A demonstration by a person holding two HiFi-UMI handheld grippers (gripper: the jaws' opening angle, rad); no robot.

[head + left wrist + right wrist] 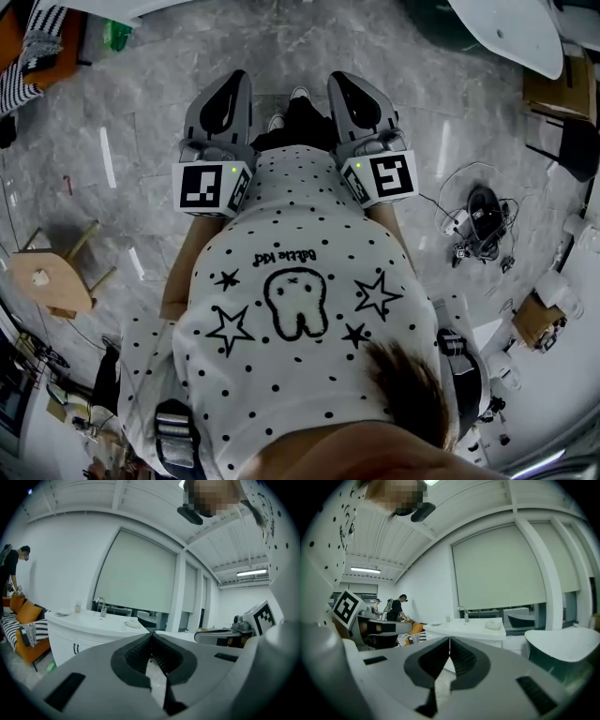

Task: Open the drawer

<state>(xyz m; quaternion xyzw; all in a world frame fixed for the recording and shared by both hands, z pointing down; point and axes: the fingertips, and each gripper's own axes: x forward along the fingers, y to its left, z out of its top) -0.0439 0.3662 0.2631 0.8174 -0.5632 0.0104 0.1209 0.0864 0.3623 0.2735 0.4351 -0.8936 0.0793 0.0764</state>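
Looks steeply down over a white polka-dot shirt (300,281) onto a grey marble floor (141,122), with the left gripper (234,82) and the right gripper (342,82) held out level and side by side at chest height, touching nothing. Shows the left fingers (136,657) pressed together tip to tip with nothing between them; shows the right fingers (433,662) likewise closed on nothing. Faces, in both gripper views, a white sink cabinet (70,644) well apart from the fingers, topped by a white tabletop (93,620) with a faucet (100,605), and fronted by two small dark handles (75,648). Reveals no drawer for certain; probably somewhere on that cabinet front, though impossible to tell a drawer from a door at this range. Appears to be the very start of the task: an approach, with no contact made. Calls next for walking up to the cabinet, picking out the drawer's handle, spreading one set of fingers, closing them on the handle and pulling straight back. Carries readable writing only on the shirt: an upside-down line above a cartoon tooth and stars, ending in "kid", the first word unclear. Bears black-and-white square patterns, not letters, on the marker cubes (211,186).
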